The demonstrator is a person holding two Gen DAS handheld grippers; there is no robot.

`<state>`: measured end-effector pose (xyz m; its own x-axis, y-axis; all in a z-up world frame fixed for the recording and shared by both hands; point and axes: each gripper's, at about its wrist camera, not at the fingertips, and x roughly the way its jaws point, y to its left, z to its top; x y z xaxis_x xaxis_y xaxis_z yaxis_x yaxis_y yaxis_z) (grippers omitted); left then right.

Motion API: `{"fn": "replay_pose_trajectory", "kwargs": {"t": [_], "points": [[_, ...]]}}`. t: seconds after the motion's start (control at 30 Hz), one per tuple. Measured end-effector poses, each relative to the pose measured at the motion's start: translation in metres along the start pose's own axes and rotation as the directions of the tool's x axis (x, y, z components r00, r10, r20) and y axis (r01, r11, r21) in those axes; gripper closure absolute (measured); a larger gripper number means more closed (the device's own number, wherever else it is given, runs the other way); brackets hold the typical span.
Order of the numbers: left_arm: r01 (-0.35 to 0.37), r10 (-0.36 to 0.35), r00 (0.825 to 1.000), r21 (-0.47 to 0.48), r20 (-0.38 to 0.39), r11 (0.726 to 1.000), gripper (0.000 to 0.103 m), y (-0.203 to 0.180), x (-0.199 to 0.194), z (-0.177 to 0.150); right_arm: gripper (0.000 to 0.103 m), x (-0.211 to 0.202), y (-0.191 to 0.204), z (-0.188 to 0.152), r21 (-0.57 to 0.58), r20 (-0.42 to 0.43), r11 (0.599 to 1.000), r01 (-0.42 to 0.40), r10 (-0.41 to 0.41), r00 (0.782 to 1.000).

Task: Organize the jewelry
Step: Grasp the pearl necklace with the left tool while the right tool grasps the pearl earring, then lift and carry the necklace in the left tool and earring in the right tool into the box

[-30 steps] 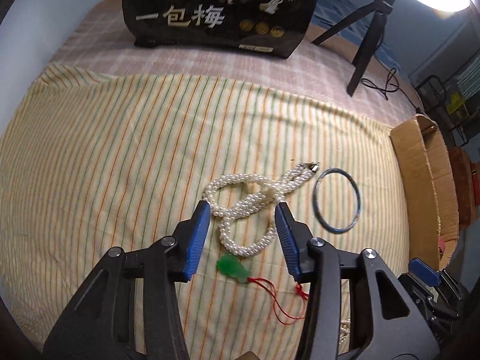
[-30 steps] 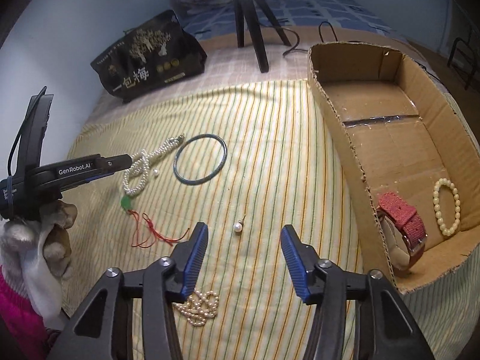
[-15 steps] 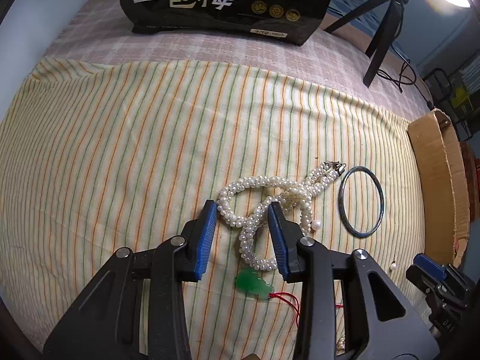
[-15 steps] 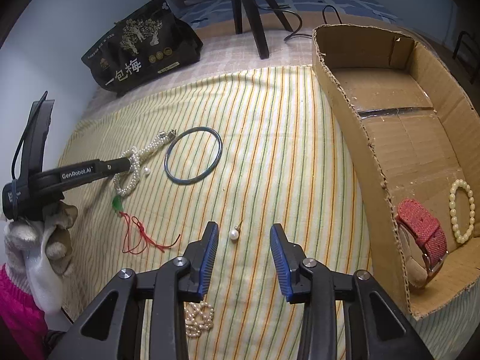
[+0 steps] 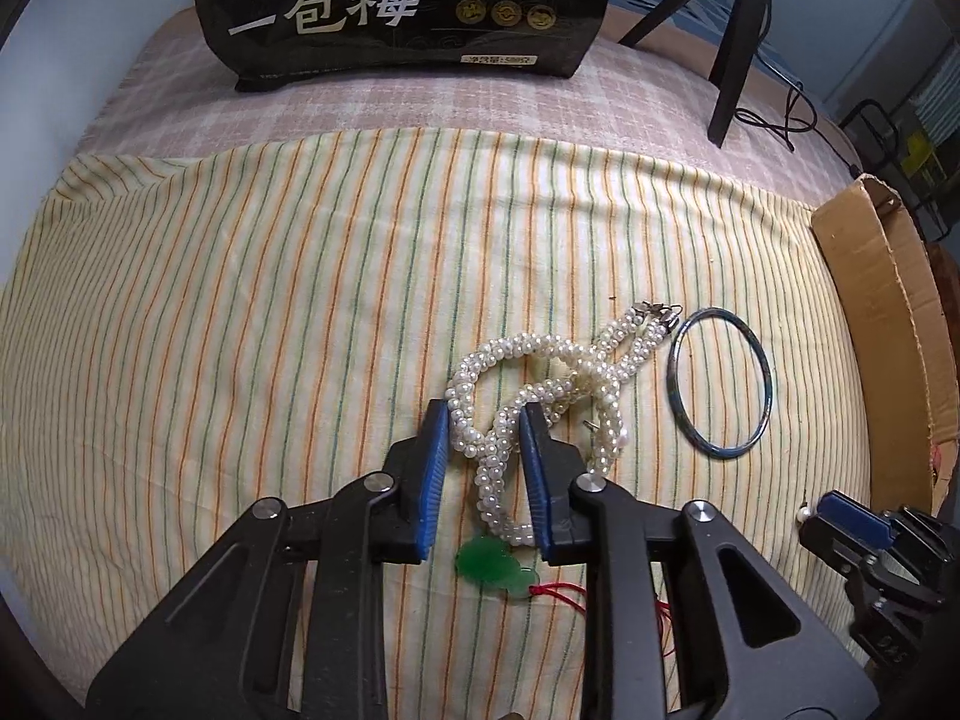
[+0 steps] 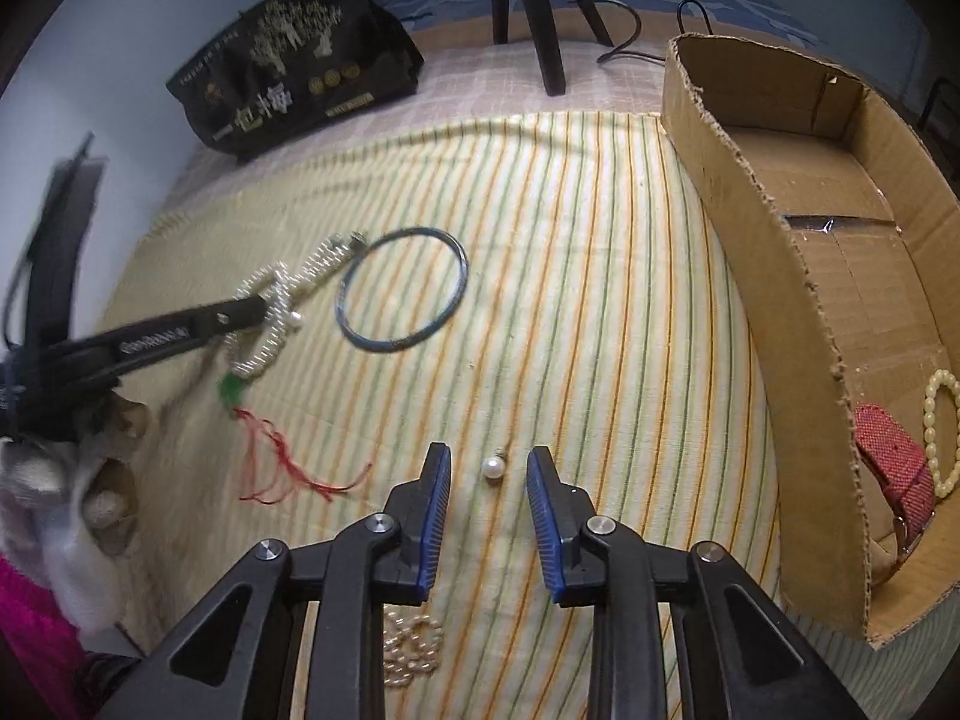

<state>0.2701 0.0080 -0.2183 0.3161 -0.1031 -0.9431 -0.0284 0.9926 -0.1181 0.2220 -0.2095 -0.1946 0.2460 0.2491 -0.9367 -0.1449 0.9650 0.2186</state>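
Note:
A twisted white pearl necklace point(image 5: 540, 384) lies on the striped cloth point(image 5: 240, 312). My left gripper point(image 5: 485, 414) is open, its blue pads on either side of a loop of the necklace. A green pendant point(image 5: 489, 564) on red cord lies just below the pads. A blue bangle point(image 5: 720, 381) lies to the right. In the right wrist view, my right gripper point(image 6: 489, 459) is open with a single pearl earring point(image 6: 493, 468) between its fingertips. The necklace point(image 6: 282, 306), bangle point(image 6: 402, 291) and pendant point(image 6: 231, 387) show at the left.
A cardboard box point(image 6: 762, 276) at the right holds a red watch point(image 6: 888, 468) and a bead bracelet point(image 6: 939, 426). A small pearl bracelet point(image 6: 411, 645) lies under my right gripper. A black snack bag point(image 5: 408, 0) and tripod legs point(image 5: 732, 48) stand at the back.
My left gripper has moved forward over the pearl necklace and its jaws have narrowed around a loop. My right gripper has moved forward to straddle the pearl earring and narrowed.

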Motion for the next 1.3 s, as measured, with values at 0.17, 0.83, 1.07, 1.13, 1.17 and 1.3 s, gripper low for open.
{"fn": "replay_pose_trajectory", "kwargs": {"t": [0.17, 0.83, 1.07, 1.13, 1.17, 1.3], "points": [[-0.008, 0.008, 1.0, 0.009, 0.008, 1.0, 0.088, -0.001, 0.0, 0.0, 0.085, 0.01, 0.006, 0.0, -0.039, -0.005, 0.998, 0.051, -0.051, 0.999], [0.075, -0.067, 0.991, -0.067, 0.115, 0.995, 0.093, 0.008, -0.055, 0.009, 0.097, -0.02, 0.008, -0.003, -0.036, 0.09, 0.999, 0.022, -0.019, 0.996], [0.12, -0.107, 0.978, -0.064, 0.179, 0.991, 0.094, 0.001, -0.089, 0.014, 0.097, -0.04, 0.01, -0.003, -0.035, 0.137, 0.999, 0.001, 0.004, 0.991], [0.127, -0.113, 0.974, -0.061, 0.194, 0.99, 0.098, -0.001, -0.096, 0.014, 0.097, -0.044, 0.011, -0.003, -0.035, 0.148, 0.999, -0.003, 0.008, 0.989], [0.132, -0.118, 0.973, -0.06, 0.199, 0.989, 0.098, -0.002, -0.099, 0.014, 0.097, -0.047, 0.011, -0.003, -0.034, 0.153, 0.999, -0.008, 0.013, 0.988], [0.152, -0.138, 0.965, -0.046, 0.224, 0.987, 0.098, -0.007, -0.112, 0.013, 0.097, -0.054, 0.009, -0.002, -0.029, 0.171, 0.999, -0.021, 0.026, 0.985]]}}
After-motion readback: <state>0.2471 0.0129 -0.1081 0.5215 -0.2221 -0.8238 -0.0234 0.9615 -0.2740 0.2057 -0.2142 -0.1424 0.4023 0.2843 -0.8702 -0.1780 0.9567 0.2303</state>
